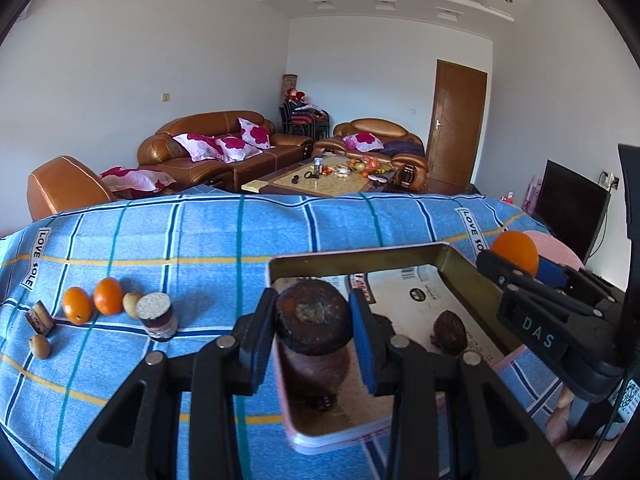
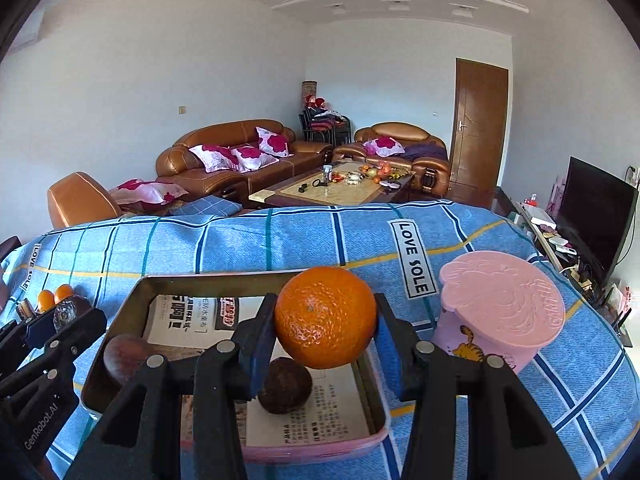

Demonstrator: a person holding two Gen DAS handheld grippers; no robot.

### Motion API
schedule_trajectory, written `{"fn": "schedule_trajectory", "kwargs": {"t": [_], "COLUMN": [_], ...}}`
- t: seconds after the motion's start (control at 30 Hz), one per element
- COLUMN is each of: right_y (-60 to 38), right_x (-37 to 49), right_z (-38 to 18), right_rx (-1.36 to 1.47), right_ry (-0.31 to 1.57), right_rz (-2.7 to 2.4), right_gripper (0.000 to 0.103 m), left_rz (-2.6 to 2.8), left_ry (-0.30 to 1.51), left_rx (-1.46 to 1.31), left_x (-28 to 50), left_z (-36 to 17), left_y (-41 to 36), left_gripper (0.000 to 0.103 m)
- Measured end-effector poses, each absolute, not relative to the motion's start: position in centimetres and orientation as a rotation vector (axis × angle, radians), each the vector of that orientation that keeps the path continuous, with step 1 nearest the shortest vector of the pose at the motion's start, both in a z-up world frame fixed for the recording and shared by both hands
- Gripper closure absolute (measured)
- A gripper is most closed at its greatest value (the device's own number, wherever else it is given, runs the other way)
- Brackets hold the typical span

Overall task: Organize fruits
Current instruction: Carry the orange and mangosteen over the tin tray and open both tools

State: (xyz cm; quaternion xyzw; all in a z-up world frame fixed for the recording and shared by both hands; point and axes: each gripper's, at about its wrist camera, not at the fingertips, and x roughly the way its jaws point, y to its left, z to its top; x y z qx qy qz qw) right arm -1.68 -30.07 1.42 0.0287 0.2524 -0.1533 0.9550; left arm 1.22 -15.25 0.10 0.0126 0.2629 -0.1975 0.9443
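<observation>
Pink tin [image 2: 320, 450], lined with newspaper, sits on the checked blue cloth [image 2: 280, 240] near its front edge, and both loads hang over it. The right gripper [image 2: 320, 336] is clamped on an orange [image 2: 325, 316], its pads pressed to both sides, directly above a dark fruit [image 2: 285, 386] already lying near the tin's front right corner. The left gripper [image 1: 314, 316] pinches a dark brown fruit [image 1: 314, 316] the same way, over the tin's left wall. To my eye each only needs to go straight down, but the orange wants shifting toward the bare paper at the back to miss the fruit beneath. A pink lid [image 2: 502, 300] stands just beside the tin's right wall. More oranges [image 1: 93, 304] and small fruit wait at the cloth's left edge, nearer the left gripper
</observation>
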Motion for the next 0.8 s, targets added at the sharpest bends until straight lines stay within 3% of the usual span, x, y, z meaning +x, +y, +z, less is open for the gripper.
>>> {"fn": "schedule_trajectory", "kwargs": {"t": [0.3, 0.7, 0.8], "right_y": [-31.9, -32.0, -32.0], "right_x": [0.0, 1.8, 1.7], "right_z": [0.3, -0.8, -0.8], "right_rx": [0.099, 0.120, 0.123], "right_ry": [0.587, 0.644, 0.641], "right_rz": [-0.284, -0.217, -0.210], "right_gripper": [0.055, 0.054, 0.053], "left_rz": [-0.461, -0.443, -0.438], "left_ry": [0.617, 0.680, 0.676], "left_rx": [0.099, 0.111, 0.105], "left_x": [1.7, 2.4, 2.5], "left_z": [-0.6, -1.2, -1.1], "left_y": [-19.6, -19.9, -19.9], "left_gripper": [0.065, 0.065, 0.057]}}
